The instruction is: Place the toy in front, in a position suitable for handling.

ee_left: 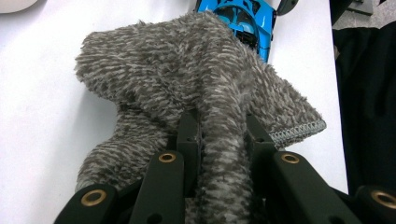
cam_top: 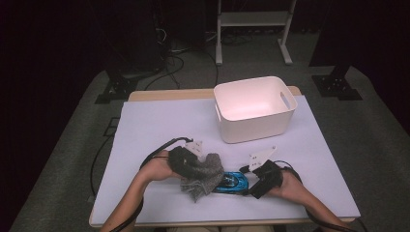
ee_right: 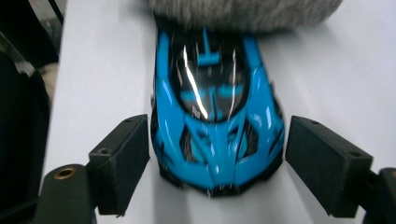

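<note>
Where the person's forearms reach in over the white table (cam_top: 145, 125), the left gripper (cam_top: 193, 159) is clenched on a fold of a grey fuzzy cloth (ee_left: 187, 88), the fabric pinched between its two black jaws and spilling out to both sides. The cloth lies bunched on the table, its far edge draped over one end of a blue toy car (ee_right: 217, 112). The right gripper (ee_right: 217, 163) stands released, its jaws spread on either side of the car's other end; the left pad seems to sit just against the bodywork, though blur makes this uncertain. Farther back, well apart from both, stands a white bin (cam_top: 254, 108) with cut-out handles.
</note>
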`<action>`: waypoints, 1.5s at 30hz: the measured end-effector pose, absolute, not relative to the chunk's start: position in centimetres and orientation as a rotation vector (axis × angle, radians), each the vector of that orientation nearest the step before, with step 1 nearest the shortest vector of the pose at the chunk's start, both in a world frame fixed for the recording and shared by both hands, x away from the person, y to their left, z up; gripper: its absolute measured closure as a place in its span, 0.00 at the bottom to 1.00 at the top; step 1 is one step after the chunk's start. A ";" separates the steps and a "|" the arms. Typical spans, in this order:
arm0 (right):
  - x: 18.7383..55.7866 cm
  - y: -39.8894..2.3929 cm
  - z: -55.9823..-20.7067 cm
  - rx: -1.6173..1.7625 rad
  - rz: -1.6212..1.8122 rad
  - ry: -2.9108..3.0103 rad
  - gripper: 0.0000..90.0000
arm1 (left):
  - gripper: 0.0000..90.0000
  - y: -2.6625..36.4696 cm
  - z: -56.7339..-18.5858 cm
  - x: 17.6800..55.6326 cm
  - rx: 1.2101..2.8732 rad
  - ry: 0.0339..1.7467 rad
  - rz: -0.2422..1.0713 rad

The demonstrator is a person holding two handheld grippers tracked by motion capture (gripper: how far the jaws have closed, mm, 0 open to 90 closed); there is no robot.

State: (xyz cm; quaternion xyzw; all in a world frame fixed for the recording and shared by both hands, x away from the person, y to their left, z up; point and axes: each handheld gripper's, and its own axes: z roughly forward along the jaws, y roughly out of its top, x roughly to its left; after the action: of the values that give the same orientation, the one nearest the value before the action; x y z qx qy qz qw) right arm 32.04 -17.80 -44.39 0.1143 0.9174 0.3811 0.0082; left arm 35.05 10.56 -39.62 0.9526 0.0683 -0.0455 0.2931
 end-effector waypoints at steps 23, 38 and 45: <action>34.3 -17.3 -45.5 0.641 1.376 2.952 0.24 | 0.81 10.3 -39.5 34.1 2.561 0.155 -0.117; 33.1 -17.2 -45.2 0.609 1.371 2.867 0.39 | 0.80 8.6 -37.5 35.4 2.536 0.148 -0.104; 32.5 -17.2 -45.1 0.557 1.359 2.826 0.39 | 0.80 7.4 -38.9 36.0 2.543 0.165 -0.171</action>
State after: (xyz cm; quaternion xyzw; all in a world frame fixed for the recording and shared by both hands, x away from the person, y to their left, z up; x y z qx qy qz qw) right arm 32.51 -17.19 -45.05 0.1749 0.8871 0.4266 -0.0217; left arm 36.01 7.41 -38.90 0.9531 0.0618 -0.0639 0.2894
